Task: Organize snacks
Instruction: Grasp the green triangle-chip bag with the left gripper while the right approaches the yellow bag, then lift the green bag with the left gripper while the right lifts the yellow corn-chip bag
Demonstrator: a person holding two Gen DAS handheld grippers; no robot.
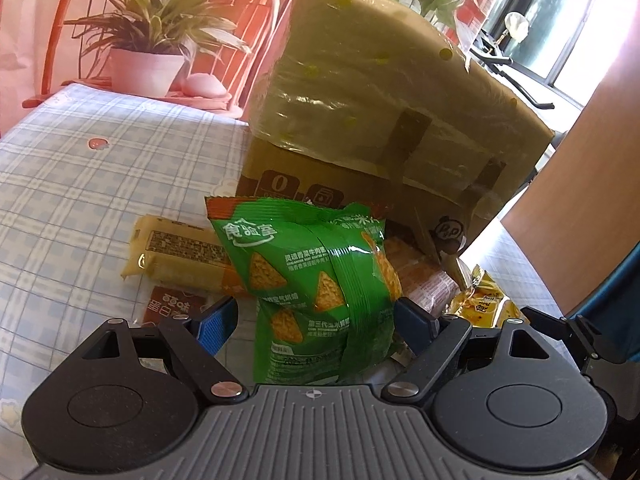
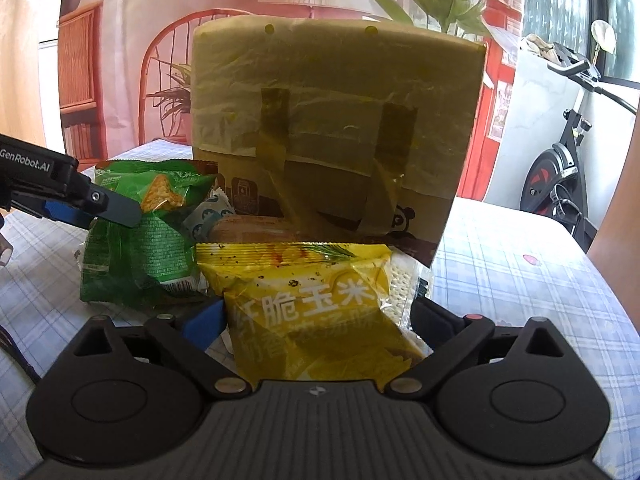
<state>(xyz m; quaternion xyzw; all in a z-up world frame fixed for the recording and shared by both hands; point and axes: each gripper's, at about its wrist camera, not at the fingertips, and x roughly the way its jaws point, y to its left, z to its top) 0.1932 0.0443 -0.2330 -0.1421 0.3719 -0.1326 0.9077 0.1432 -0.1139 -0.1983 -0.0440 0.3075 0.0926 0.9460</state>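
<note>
A green chip bag (image 1: 316, 280) leans on a pile of snacks in front of a taped cardboard box (image 1: 360, 92). My left gripper (image 1: 316, 326) is open around the bag's lower part; the right finger touches its edge and the left pad stands slightly clear. In the right wrist view, one of the left gripper's fingers (image 2: 116, 209) lies against the green bag (image 2: 136, 240). A yellow corn snack bag (image 2: 316, 312) sits between the fingers of my right gripper (image 2: 318, 318), which is open wide with its pads beside the bag's edges. The box (image 2: 336, 100) rises behind.
More packets lie around: a pale yellow one (image 1: 180, 256), a brown one (image 1: 172, 308), an orange-brown one (image 1: 424, 280), a small yellow one (image 1: 484, 304). A blue checked tablecloth (image 1: 80, 180) covers the table. An exercise bike (image 2: 560, 172) stands at the right.
</note>
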